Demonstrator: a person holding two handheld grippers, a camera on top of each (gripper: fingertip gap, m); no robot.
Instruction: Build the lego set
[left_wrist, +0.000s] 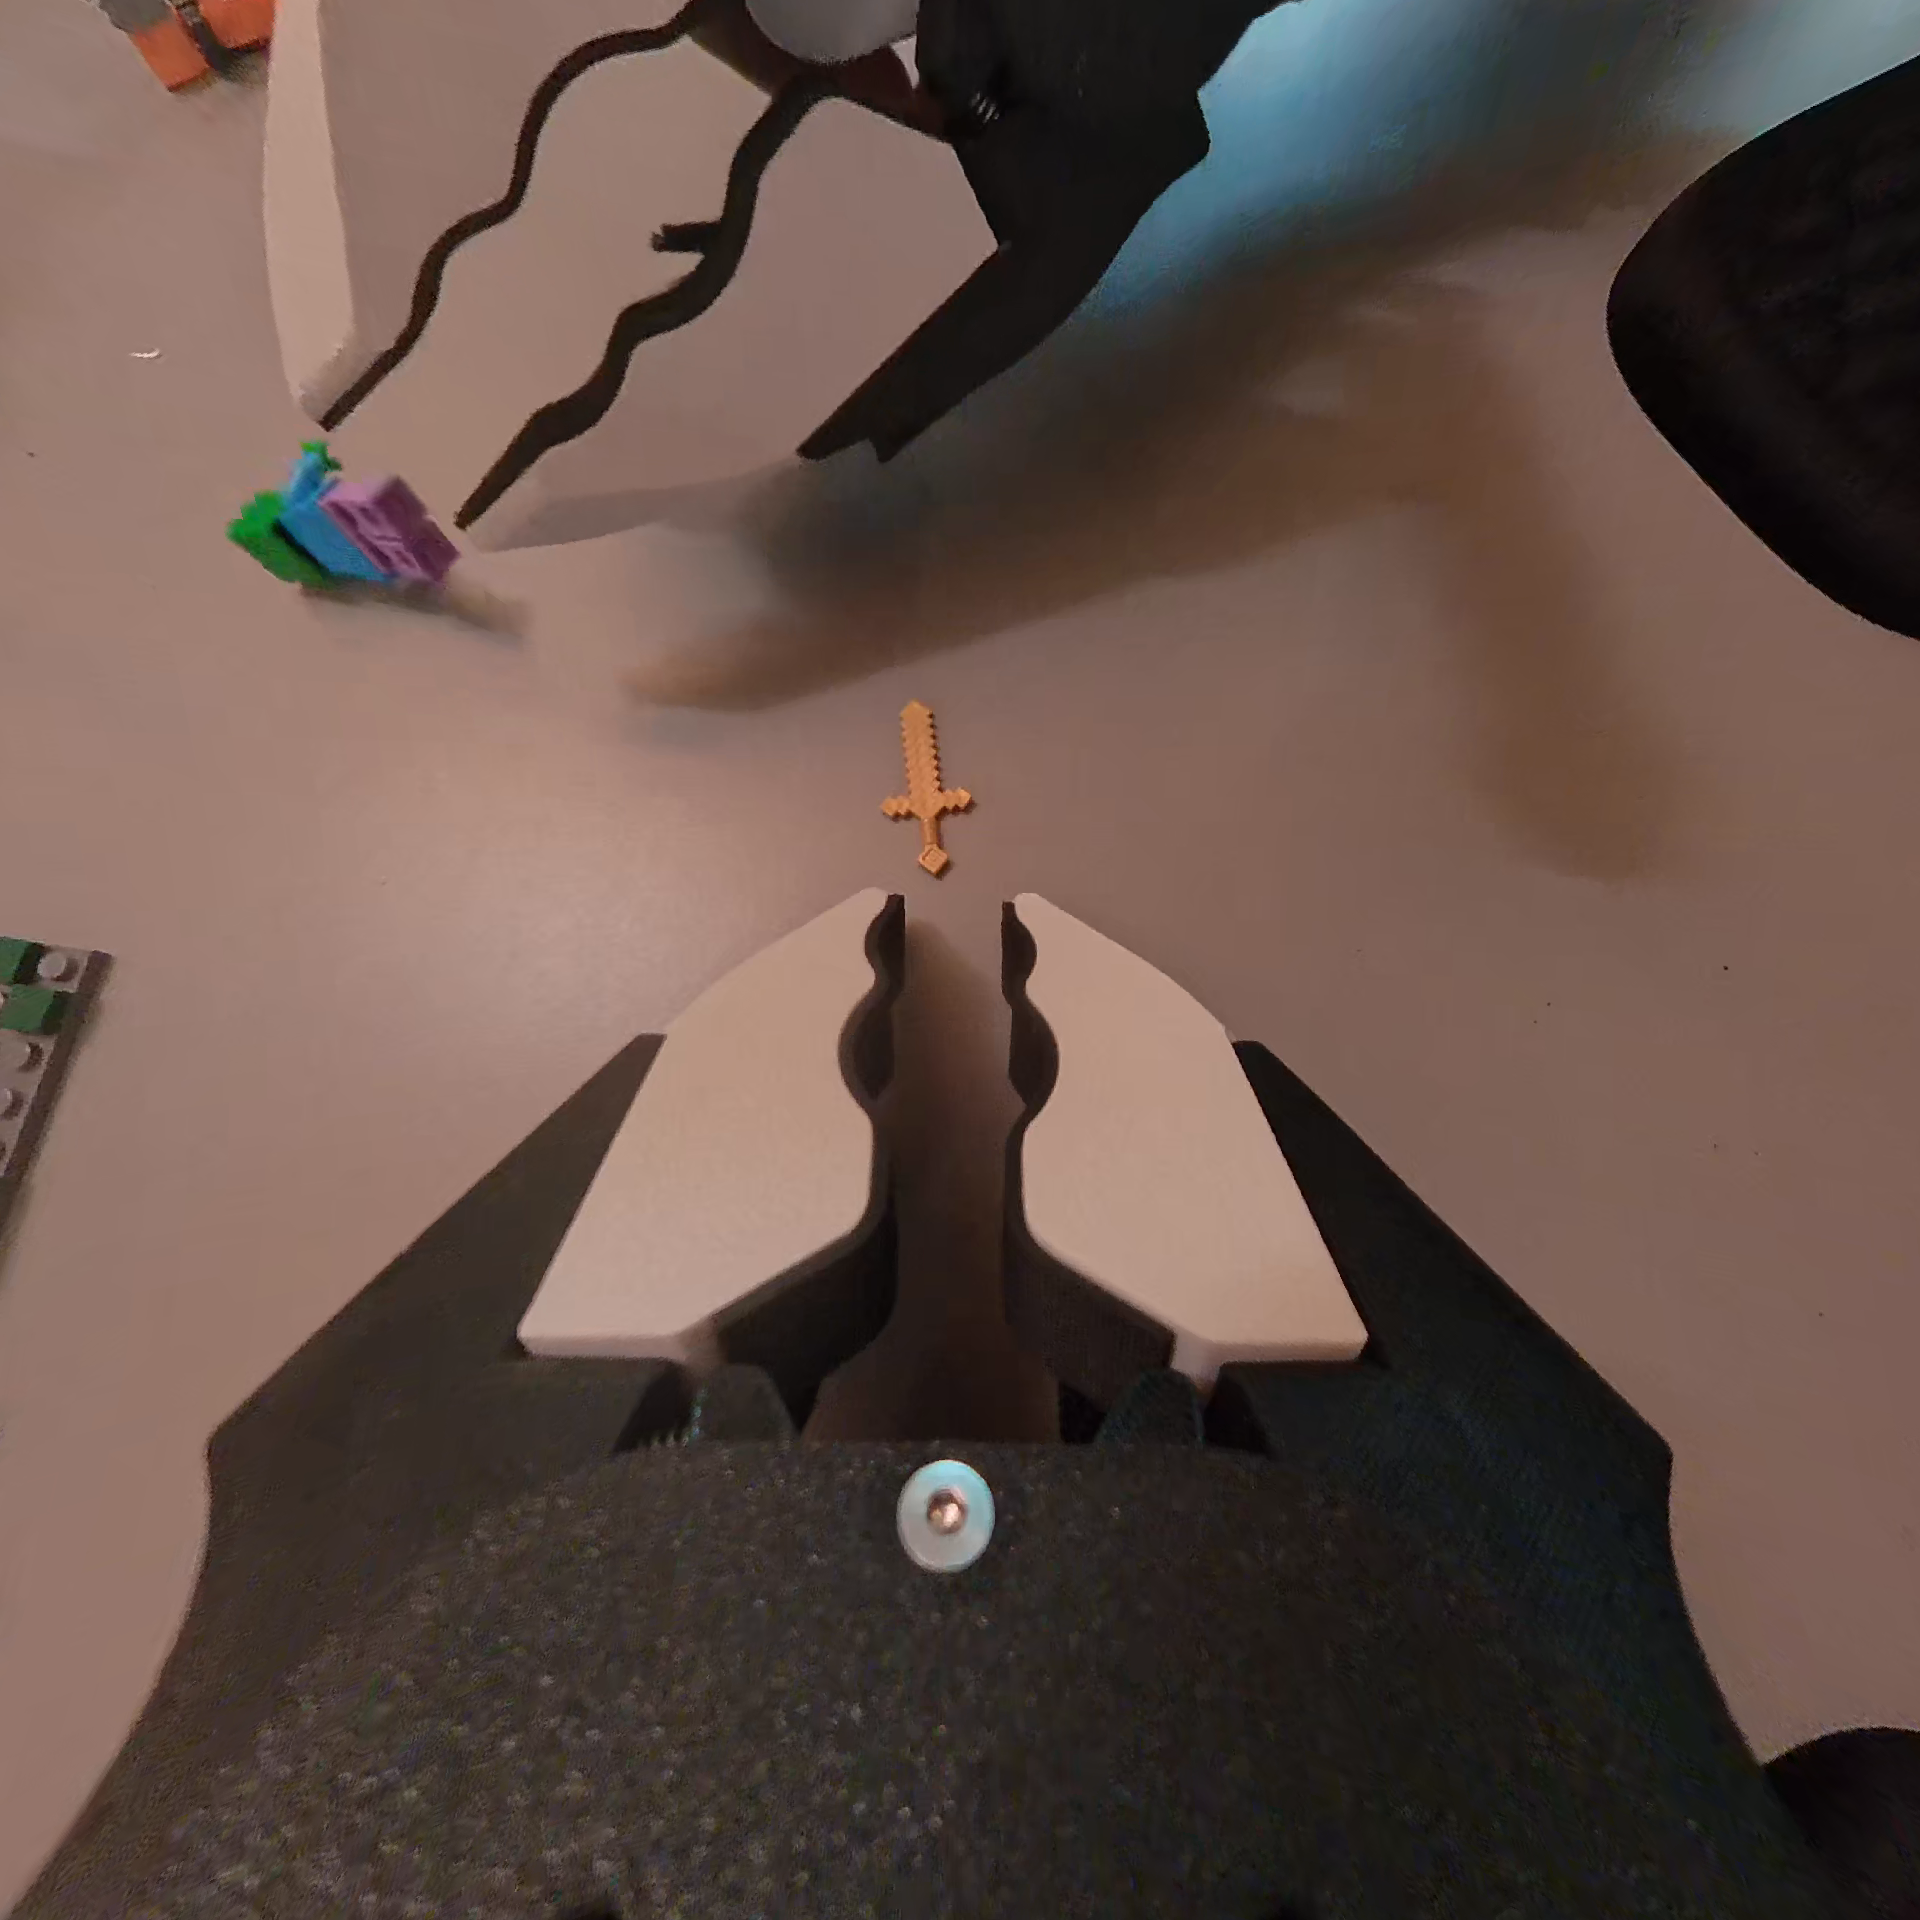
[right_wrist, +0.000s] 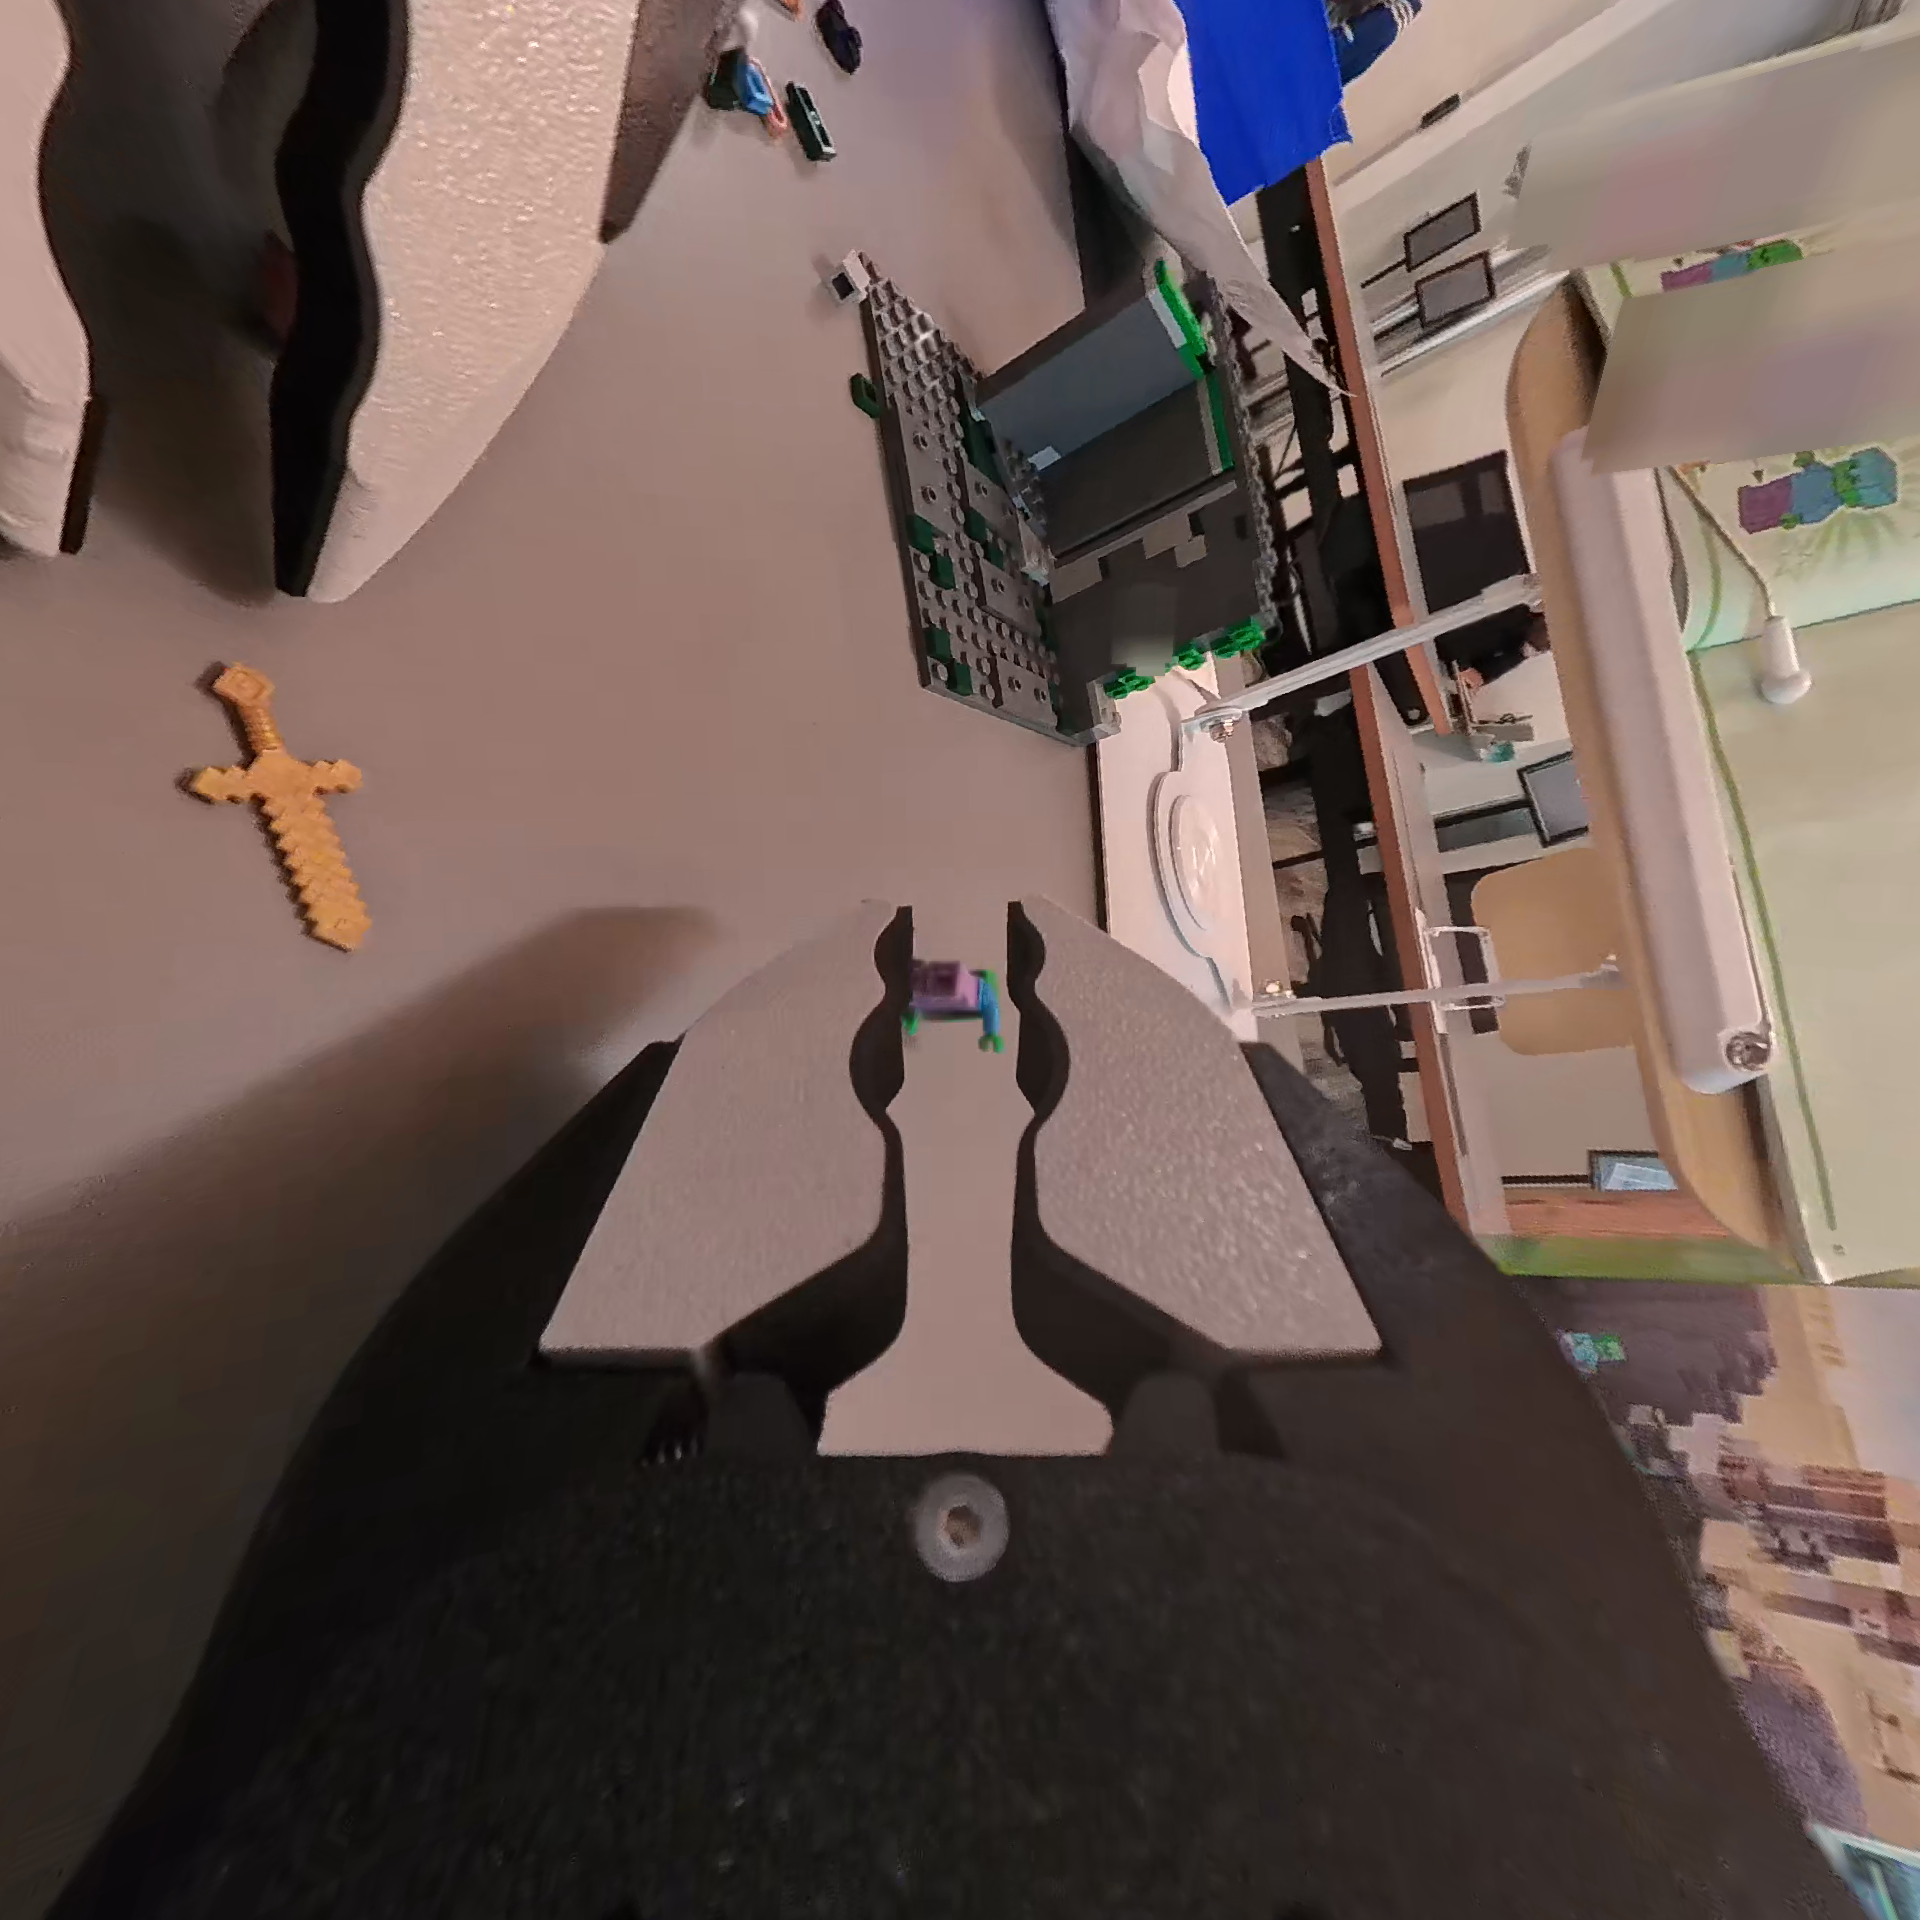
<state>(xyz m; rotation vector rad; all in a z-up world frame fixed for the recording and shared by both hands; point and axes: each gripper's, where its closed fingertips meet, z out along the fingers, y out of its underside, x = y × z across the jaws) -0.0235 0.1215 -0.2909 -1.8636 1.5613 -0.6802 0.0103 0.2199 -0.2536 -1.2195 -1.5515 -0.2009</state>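
On the bench (left_wrist: 1351, 1039), the grey baseplate build (right_wrist: 1039, 540) stands part done, walls raised; gold sword (left_wrist: 928, 787) lies loose just ahead of the left gripper (left_wrist: 953, 904), jaws released, empty; small green-blue-purple figure (left_wrist: 343, 530) lies by the right gripper (right_wrist: 958, 914), jaws parted, apparently not clamping it; sword and figure likely remain to fit; no containers seen.

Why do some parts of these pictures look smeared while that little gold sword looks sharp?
Left wrist view: the gold sword is crisp, but the right gripper and the small figure are smeared, with soft shadows on the table. Right wrist view: the figure between the fingers is blurred, and straight edges bend near the frame edges.
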